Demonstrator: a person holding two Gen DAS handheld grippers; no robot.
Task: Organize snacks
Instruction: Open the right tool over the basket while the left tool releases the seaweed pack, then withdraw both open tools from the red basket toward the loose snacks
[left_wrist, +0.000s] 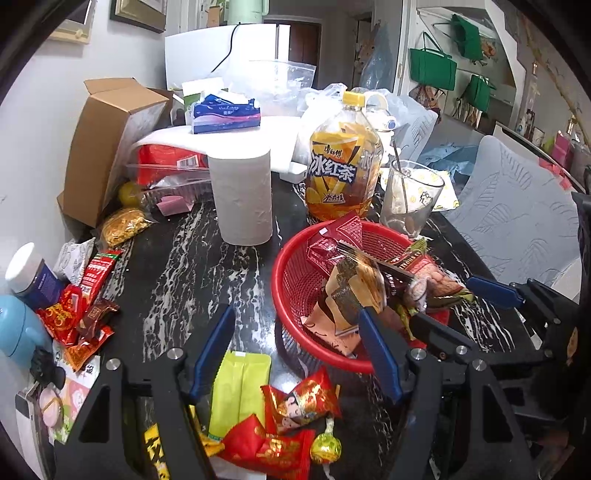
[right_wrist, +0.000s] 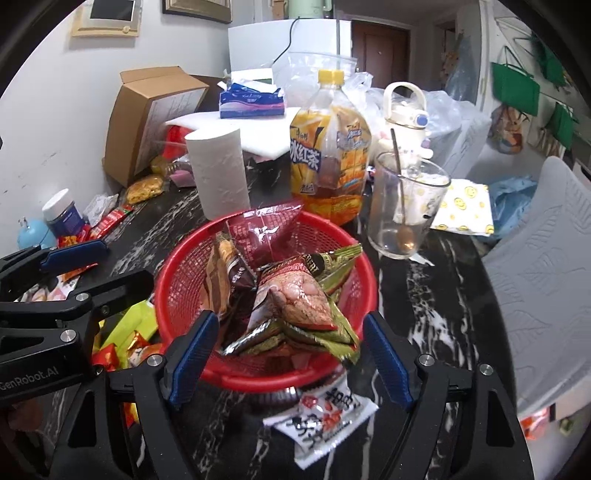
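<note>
Item 1: red basket (right_wrist: 354, 266), on the black marbled table (left_wrist: 192, 258), in front of the iced-tea bottle (left_wrist: 341, 162) and beside the paper towel roll (left_wrist: 242, 195). I count several packets inside: a dark red one (right_wrist: 269, 229) at the back, a brown one (right_wrist: 229, 273) at left, a pink-and-green one (right_wrist: 303, 299) on top.

Item 2: loose snacks. Yellow-green pouch (left_wrist: 240, 391), red wrapped sweets (left_wrist: 299, 402) and a gold foil ball (left_wrist: 325, 446) lie on the table between my left fingers. A white packet with red print (right_wrist: 325, 417) lies just in front of the basket.

Item 3: left gripper (left_wrist: 295, 354). Jaws spread wide, holding nothing; right finger overlaps the basket's near rim, though I cannot tell if it touches.

Item 4: right gripper (right_wrist: 291, 358). Jaws wide apart, empty, straddling the basket's near edge.

Item 5: glass mug (right_wrist: 406, 206) with a spoon, right of the bottle.
</note>
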